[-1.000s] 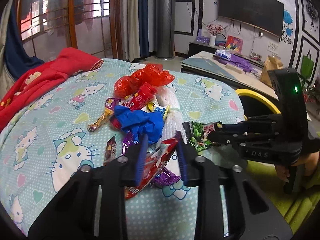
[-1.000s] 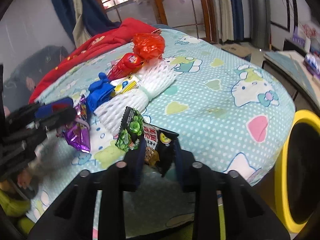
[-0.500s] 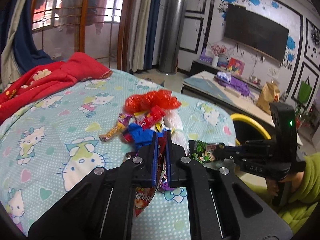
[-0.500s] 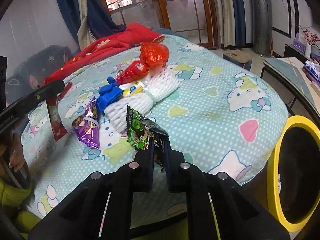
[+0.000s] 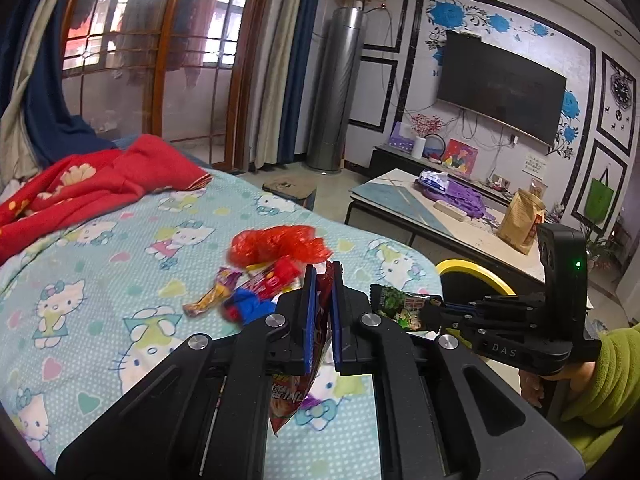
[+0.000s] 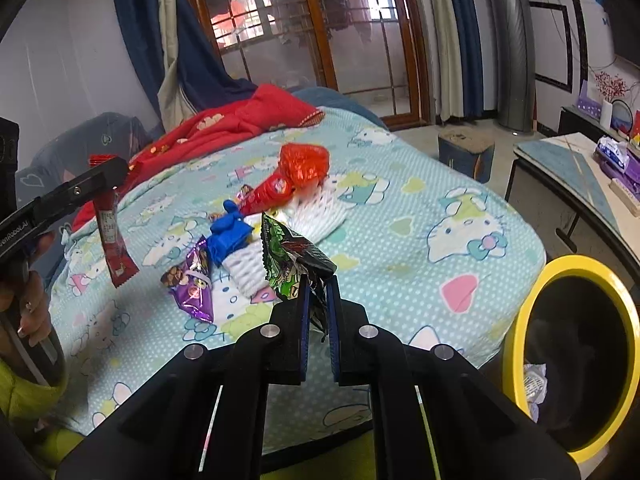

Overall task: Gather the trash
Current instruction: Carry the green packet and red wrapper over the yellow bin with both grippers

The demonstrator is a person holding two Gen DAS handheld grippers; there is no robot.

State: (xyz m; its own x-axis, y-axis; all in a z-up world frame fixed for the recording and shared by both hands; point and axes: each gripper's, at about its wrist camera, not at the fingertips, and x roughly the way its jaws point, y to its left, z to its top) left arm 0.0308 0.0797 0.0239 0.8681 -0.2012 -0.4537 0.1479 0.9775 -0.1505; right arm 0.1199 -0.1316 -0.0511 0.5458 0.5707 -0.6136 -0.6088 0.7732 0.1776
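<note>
- L gripper: fingers clamped on a red wrapper, which hangs below the pads, clear of the bedsheet. Gripper tilts down a bit twd the bed.
- In the R wrist view the same red wrapper dangles from the L gripper at far left; a hand w/ green sleeve grips its handle.
- R gripper: fingers clamped on a green/black snack wrapper, held off the sheet, pointing down more steeply.
- Rest of trash on the bed: red plastic bag, blue glove, white foam net, purple wrapper.
- Yellow-rimmed bin just beside the bed edge, at right.
</note>
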